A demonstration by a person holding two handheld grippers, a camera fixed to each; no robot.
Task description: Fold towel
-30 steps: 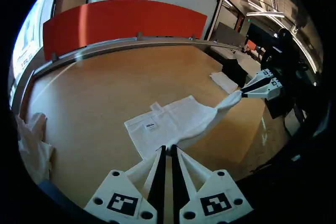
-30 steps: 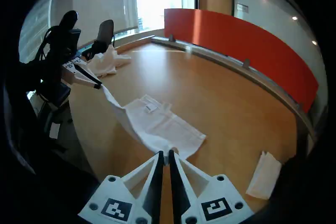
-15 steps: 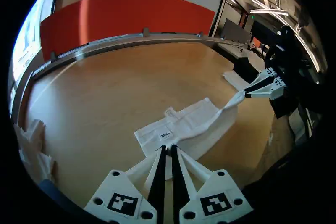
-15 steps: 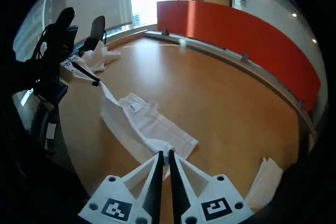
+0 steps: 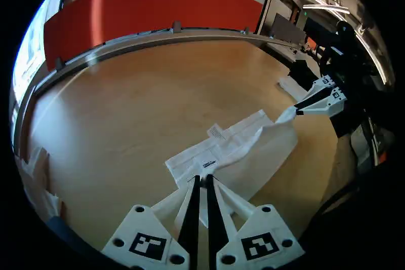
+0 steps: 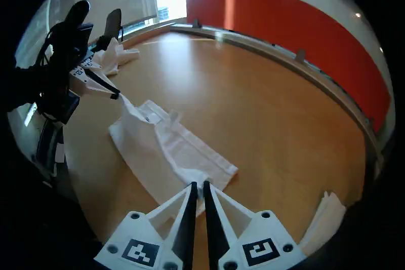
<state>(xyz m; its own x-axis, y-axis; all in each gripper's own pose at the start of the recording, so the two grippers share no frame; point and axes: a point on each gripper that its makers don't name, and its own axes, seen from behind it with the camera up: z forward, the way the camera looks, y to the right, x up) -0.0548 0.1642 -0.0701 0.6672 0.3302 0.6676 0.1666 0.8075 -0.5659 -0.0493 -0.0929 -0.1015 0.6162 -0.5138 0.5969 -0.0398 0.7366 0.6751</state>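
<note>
A broad wooden table (image 5: 116,103) is taking up most of both views. Its far edge is running along a metal rail (image 5: 152,38) under a long red partition panel (image 5: 152,9). Bare wood is lying open between that rail and the white towel (image 5: 243,143), which is sitting close to the table's near edge. Part of the towel is lying flat on the wood, and one long side is being held up and is sagging over the flat part. The left gripper (image 5: 201,179) is pinching one end of that raised side, its two fingers closed on the cloth. The right gripper (image 6: 196,185) is clamping the other end the same way. A loose heap of white cloth (image 6: 114,57) is lying at the table end beyond the left gripper. A small stack of folded towels (image 6: 324,217) is resting at the edge past the right gripper, well apart from the held towel.
</note>
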